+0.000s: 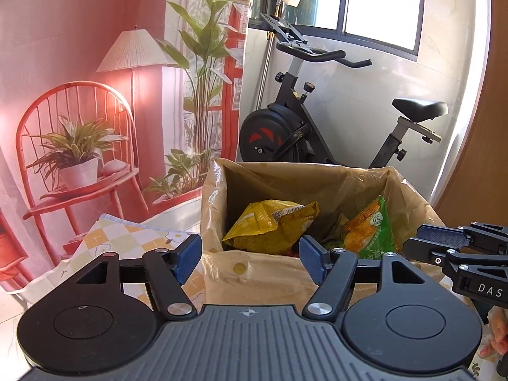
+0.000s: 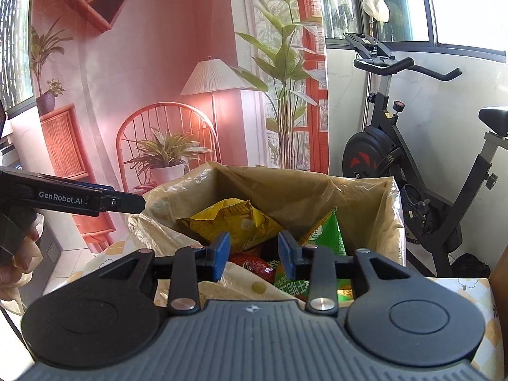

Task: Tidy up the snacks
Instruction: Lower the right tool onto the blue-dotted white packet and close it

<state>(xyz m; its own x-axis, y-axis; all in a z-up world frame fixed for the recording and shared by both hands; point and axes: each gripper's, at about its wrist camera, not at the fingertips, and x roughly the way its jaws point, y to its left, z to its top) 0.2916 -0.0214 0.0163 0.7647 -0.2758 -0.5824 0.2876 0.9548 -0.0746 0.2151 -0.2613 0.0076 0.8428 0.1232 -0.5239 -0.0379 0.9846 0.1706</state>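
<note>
A box lined with a tan plastic bag [image 1: 317,174] [image 2: 285,187] stands just ahead of both grippers. Inside lie a yellow snack bag [image 1: 270,222] [image 2: 228,219], a green snack bag [image 1: 368,231] [image 2: 327,238] and a red packet [image 2: 254,262]. My left gripper [image 1: 250,254] hovers at the near rim, open, with nothing between its blue pads. My right gripper [image 2: 254,250] is over the near rim too, open by a narrower gap, holding nothing. In the left wrist view the right gripper [image 1: 444,244] reaches in from the right; in the right wrist view the left gripper [image 2: 120,203] pokes in from the left.
A black exercise bike [image 1: 301,127] [image 2: 397,158] stands behind the box by the window. A printed backdrop [image 1: 79,95] hangs at the left. A checked tablecloth [image 1: 127,238] covers the surface under the box. A wooden panel [image 1: 482,158] rises at the right.
</note>
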